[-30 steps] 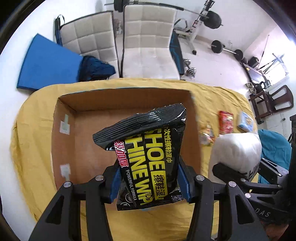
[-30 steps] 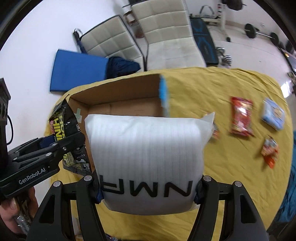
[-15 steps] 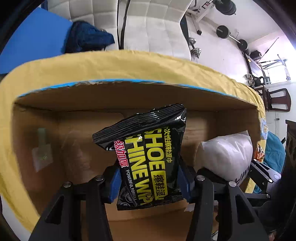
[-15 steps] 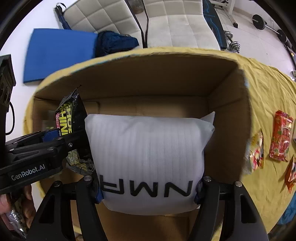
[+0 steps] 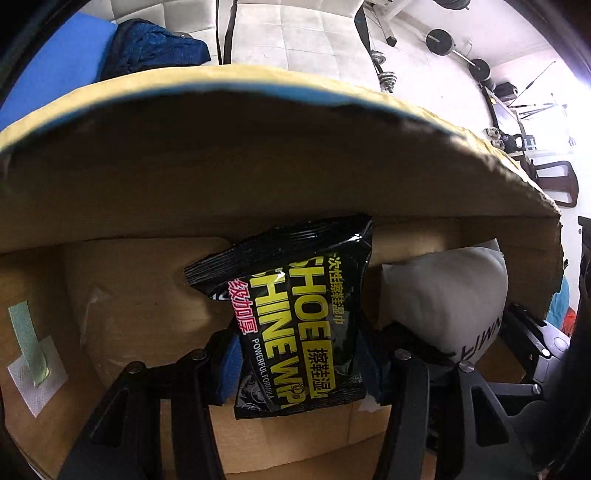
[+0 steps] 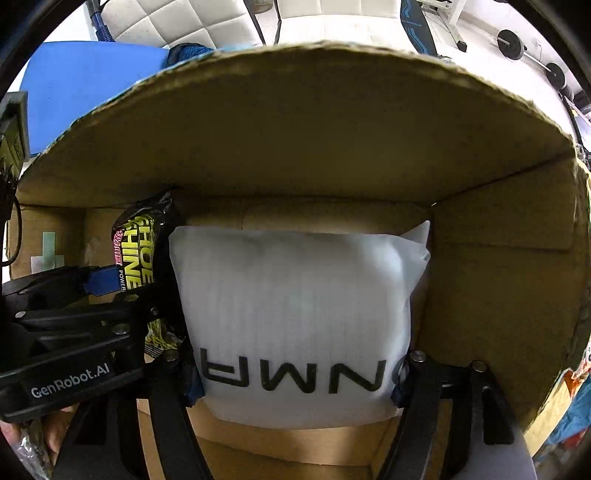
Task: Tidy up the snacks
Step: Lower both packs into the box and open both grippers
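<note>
My left gripper (image 5: pixel 300 363) is shut on a black packet with yellow "SHOE SHINE" lettering (image 5: pixel 295 321), held upright deep inside an open cardboard box (image 5: pixel 258 158). My right gripper (image 6: pixel 295 373) is shut on a puffy white bag with black letters (image 6: pixel 295 310), also low inside the box (image 6: pixel 369 122), near its right wall. In the left wrist view the white bag (image 5: pixel 447 295) sits just right of the black packet. In the right wrist view the black packet (image 6: pixel 142 254) and the left gripper (image 6: pixel 110 288) are at the left, close beside the white bag.
The box rests on a yellow cloth (image 5: pixel 229 75). White padded chairs (image 6: pixel 177 18), a blue mat (image 6: pixel 85 77) and gym weights (image 5: pixel 439 40) lie beyond it. A few red and blue packets (image 6: pixel 576 380) show past the box's right wall. A hand (image 6: pixel 55 439) holds the left gripper.
Both grippers have gone forward and down into the box with their packets; the box walls now fill both views. Neither grip has changed.
</note>
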